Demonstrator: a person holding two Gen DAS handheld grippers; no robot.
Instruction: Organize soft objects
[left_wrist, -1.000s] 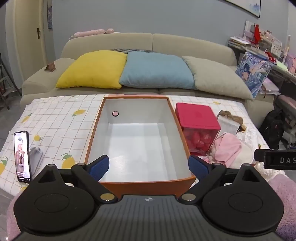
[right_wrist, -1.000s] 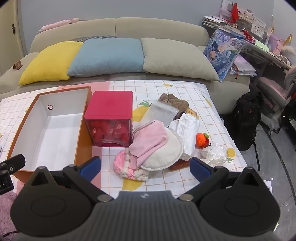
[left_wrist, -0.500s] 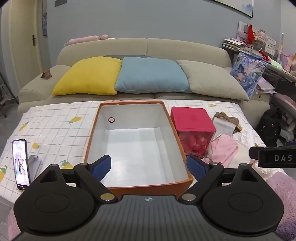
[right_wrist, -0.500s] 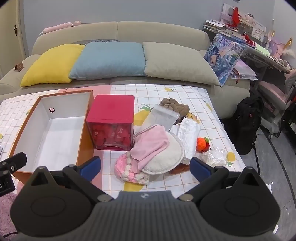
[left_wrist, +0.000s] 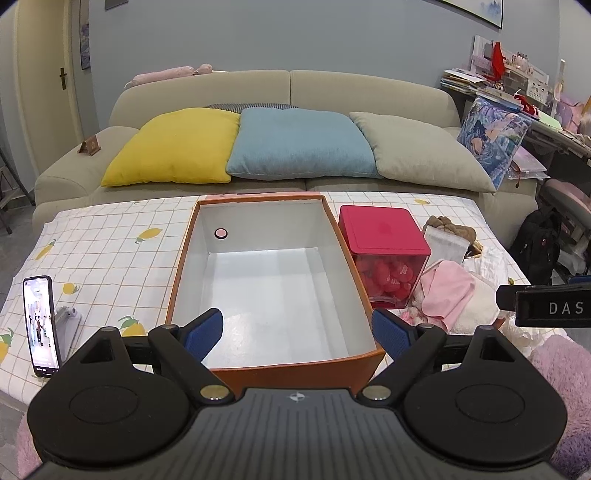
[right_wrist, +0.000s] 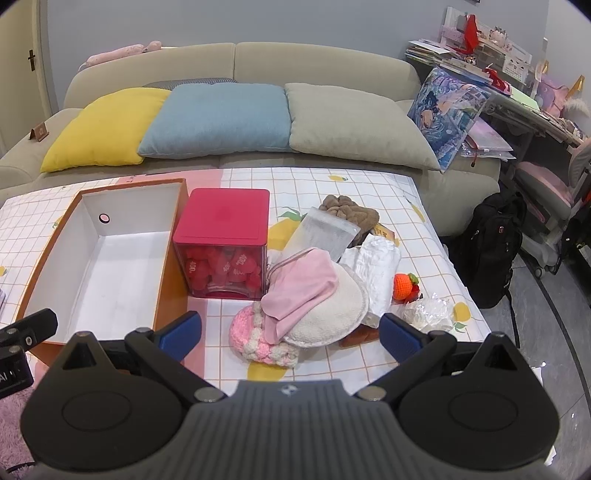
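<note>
Nearest the cameras, both sets of jaws stand wide apart and hold nothing: the left gripper hangs over the near short wall of the orange box, the right gripper over the near edge of the table, just short of the heap of soft things. The box is open-topped, its white inside bare, and its long axis runs away from the viewer toward the sofa; there is free tablecloth on its left, where a phone stands upright near the table edge. Tight against the box's right wall sits the red-lidded container. Right of that the heap crowds together: a pink knitted piece nearest, a pink cloth draped over a cream pad, white fabric, an orange knitted toy, and farthest a brown plush partly under a clear bag.
</note>
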